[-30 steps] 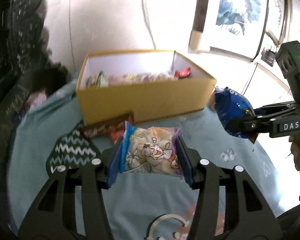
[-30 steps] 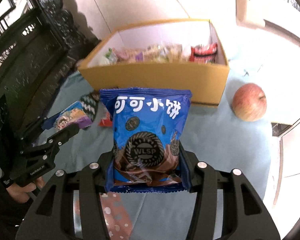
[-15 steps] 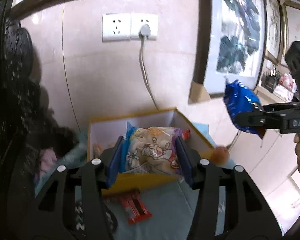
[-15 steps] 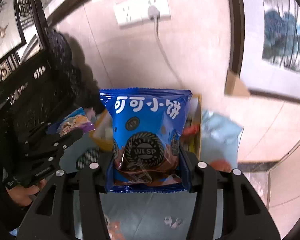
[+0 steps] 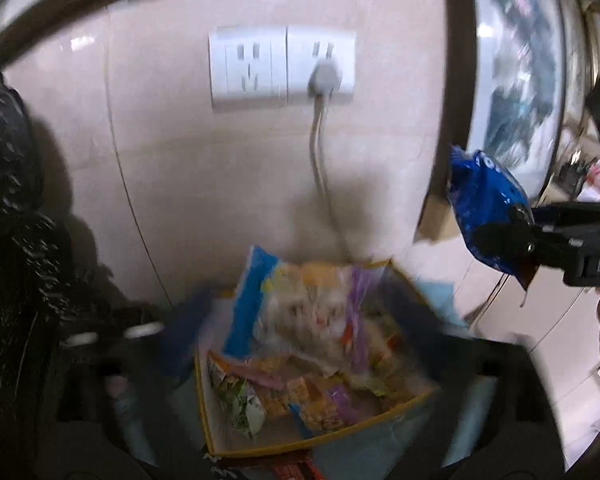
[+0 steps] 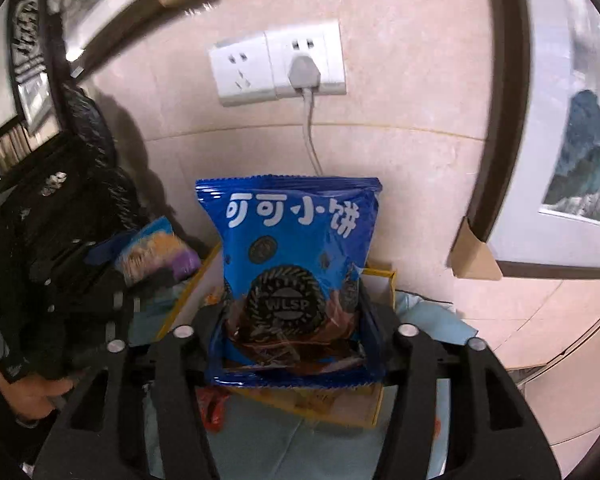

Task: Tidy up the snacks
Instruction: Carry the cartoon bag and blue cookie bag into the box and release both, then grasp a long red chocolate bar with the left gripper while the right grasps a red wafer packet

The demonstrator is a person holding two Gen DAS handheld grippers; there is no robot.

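Note:
My left gripper hangs above the yellow cardboard box, blurred, its jaws opening wide. The cartoon snack bag sits loose between them, clear of both pads, over the packets in the box. In the right wrist view the same bag shows at the left gripper. My right gripper holds the blue cookie bag upright over the box's right end; its jaws are opening, though the pads still touch the bag. The left wrist view shows that gripper and blue bag at the right.
Several snack packets fill the box, which stands on a teal cloth. A red packet lies on the cloth before it. Behind are a wall socket with a plugged cable, framed paintings and dark carved furniture.
Both grippers rose and moved forward until they were above the box. The left jaws spread wide and the cartoon bag came free. The blue bag keeps its place in the right gripper.

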